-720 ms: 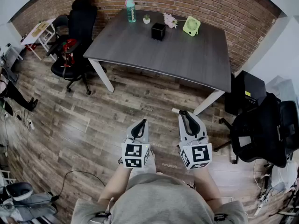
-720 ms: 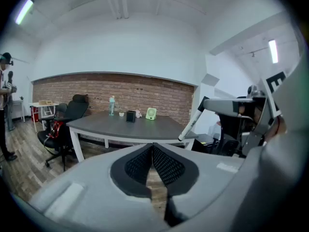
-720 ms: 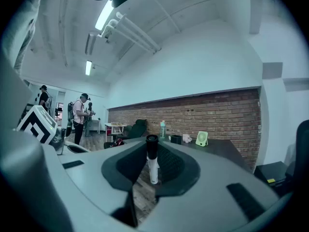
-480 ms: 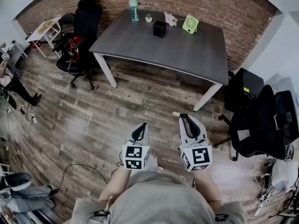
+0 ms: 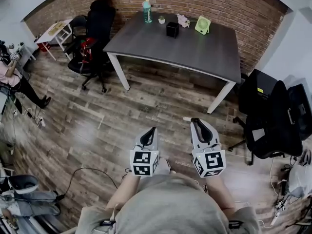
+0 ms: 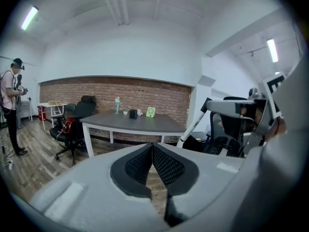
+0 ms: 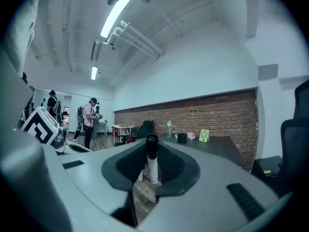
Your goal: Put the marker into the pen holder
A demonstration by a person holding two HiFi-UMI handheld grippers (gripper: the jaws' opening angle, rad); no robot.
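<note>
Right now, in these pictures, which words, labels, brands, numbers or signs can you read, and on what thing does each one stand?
No text can be read in any view.
Left gripper and right gripper: black-and-white square patterns only, no letters.
Yellow sticker on the black box: too small to read.
Bottle: any print is too small to read.
Marker in the right gripper: no print shows.

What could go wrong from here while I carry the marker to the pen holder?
The marker sits crosswise in the right gripper, one end poking out; it may twist or slip on the walk. The pen holder stands near the far edge of the table, between a small plant and a green fan; a long reach could knock them. The black chair stands close on the right.
</note>
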